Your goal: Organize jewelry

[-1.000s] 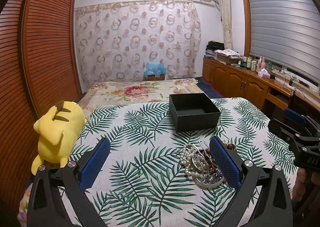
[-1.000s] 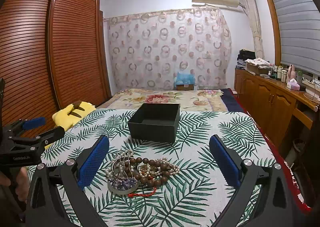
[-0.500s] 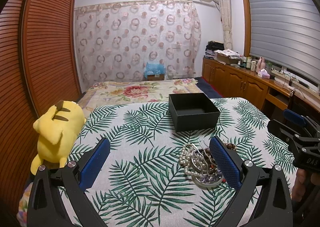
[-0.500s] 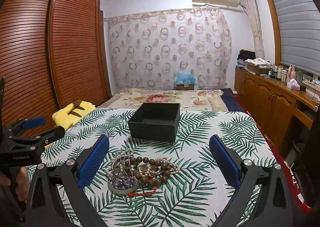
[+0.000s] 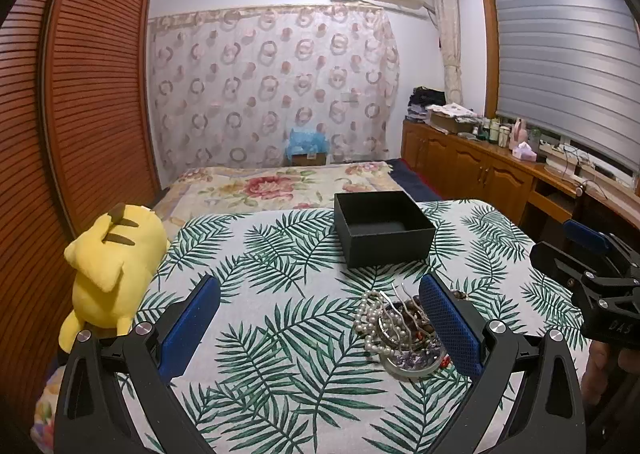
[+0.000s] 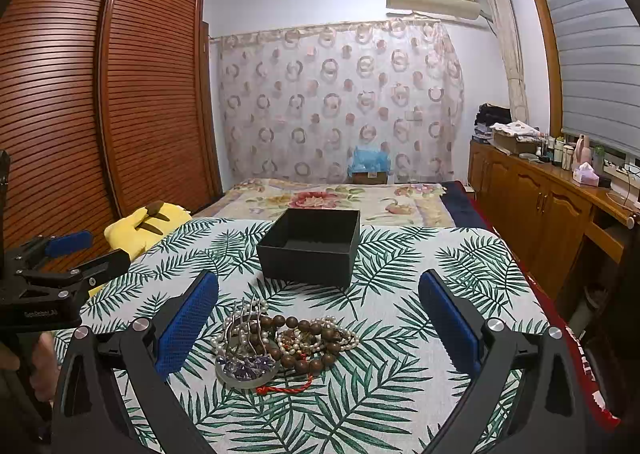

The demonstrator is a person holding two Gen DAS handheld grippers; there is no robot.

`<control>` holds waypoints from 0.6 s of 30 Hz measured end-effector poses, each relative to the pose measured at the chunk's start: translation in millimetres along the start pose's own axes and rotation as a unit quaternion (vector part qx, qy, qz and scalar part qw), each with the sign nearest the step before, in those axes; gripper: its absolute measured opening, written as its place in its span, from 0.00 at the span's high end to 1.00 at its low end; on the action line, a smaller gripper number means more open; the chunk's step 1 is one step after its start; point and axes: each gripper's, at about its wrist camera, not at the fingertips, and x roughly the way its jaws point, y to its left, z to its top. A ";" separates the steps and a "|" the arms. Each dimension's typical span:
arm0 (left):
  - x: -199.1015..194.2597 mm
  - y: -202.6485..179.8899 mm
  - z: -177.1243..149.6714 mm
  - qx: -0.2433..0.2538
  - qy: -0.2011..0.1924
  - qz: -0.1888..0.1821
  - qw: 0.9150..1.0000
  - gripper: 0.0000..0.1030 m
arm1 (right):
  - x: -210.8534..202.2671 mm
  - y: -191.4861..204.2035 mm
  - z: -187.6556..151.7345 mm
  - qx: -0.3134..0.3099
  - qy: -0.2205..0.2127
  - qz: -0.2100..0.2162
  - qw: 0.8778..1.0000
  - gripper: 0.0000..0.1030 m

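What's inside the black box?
The black box looks empty: only its dark floor and inner walls show. The near wall hides the front strip of the floor, so something small could sit there.

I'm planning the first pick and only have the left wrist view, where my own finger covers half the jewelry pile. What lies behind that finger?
Observer: A strand of large brown wooden beads lies there, curled right beside the silver hair comb.
Operator: Does anything stick out toward me?
Observer: Yes, a red cord trails from the near edge of the jewelry pile onto the palm-leaf cloth.
Operator: Is the right gripper busy?
Observer: No. The right gripper is open and holds nothing.
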 end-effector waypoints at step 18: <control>23.3 -1.1 -17.6 -0.003 0.041 -0.027 0.999 0.06 | 15.2 -10.8 -12.3 -0.001 0.031 0.012 0.999 0.02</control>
